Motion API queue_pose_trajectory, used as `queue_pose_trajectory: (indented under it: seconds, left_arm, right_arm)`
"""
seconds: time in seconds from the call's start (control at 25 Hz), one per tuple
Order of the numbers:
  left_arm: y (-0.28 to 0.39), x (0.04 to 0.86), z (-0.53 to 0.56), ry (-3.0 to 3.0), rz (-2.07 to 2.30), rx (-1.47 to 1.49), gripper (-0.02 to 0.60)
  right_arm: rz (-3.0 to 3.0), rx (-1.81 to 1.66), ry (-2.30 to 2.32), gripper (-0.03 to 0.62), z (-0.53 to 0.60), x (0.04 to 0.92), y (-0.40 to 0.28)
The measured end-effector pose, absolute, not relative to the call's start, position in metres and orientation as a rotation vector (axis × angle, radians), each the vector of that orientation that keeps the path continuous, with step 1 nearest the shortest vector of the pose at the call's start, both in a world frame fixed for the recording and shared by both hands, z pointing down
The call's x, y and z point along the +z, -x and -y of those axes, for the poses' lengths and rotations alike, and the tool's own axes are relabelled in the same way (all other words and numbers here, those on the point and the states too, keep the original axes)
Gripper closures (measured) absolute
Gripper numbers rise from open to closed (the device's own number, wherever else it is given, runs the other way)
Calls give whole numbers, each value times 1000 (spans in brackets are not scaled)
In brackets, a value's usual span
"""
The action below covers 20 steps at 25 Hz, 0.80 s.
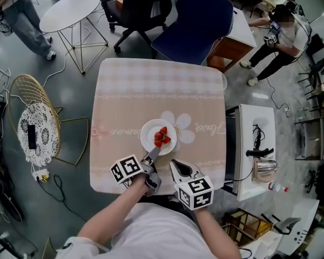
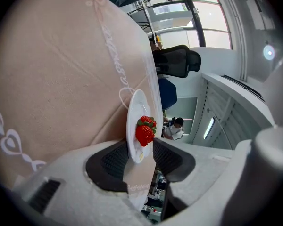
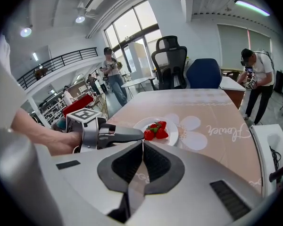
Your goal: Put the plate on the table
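Observation:
A white plate (image 1: 149, 136) with red strawberries (image 1: 162, 137) lies flat on the beige flower-print table (image 1: 151, 90), near its front edge. My left gripper (image 1: 154, 154) reaches the plate's near rim. In the left gripper view the plate (image 2: 134, 112) stands edge-on between the jaws, which stand open around the rim, and the strawberries (image 2: 145, 131) sit just past the pads. My right gripper (image 1: 175, 166) hovers beside it at the table's front edge, shut and empty; the right gripper view shows its jaws (image 3: 142, 147) meeting, with the plate (image 3: 172, 132) ahead.
A blue chair (image 1: 197, 20) and a black office chair (image 1: 140, 4) stand at the table's far side. A gold wire chair (image 1: 35, 120) is at the left, a white side unit (image 1: 259, 128) with a kettle (image 1: 265, 169) at the right. People stand at both far corners.

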<state>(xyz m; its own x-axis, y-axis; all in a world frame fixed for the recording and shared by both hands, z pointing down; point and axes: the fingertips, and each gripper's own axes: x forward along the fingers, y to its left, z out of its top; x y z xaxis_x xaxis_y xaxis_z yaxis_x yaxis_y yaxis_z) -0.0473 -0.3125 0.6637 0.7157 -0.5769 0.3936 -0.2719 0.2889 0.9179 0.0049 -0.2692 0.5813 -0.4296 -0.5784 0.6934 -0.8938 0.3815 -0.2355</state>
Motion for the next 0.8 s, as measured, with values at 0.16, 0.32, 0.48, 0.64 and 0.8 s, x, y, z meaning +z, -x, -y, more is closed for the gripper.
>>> queue_pose_trajectory:
  seconds: [0.16, 0.32, 0.48, 0.64, 0.8]
  left_arm:
    - [49, 664, 310, -1321, 841, -192, 403]
    - [51, 664, 306, -1341, 890, -138, 371]
    - [56, 665, 303, -1328, 936, -103, 362]
    - [59, 663, 296, -1325, 955, -98, 362]
    - [58, 649, 293, -1359, 965, -116, 362]
  right_arm:
    - [2145, 814, -1254, 588, 265, 579, -8]
    - [2164, 800, -1247, 588, 262, 574, -12]
    - [2189, 787, -1247, 588, 259, 570, -15]
    - [2202, 786, -1255, 588, 253, 567, -21]
    - [2229, 783, -1261, 588, 247, 561, -24]
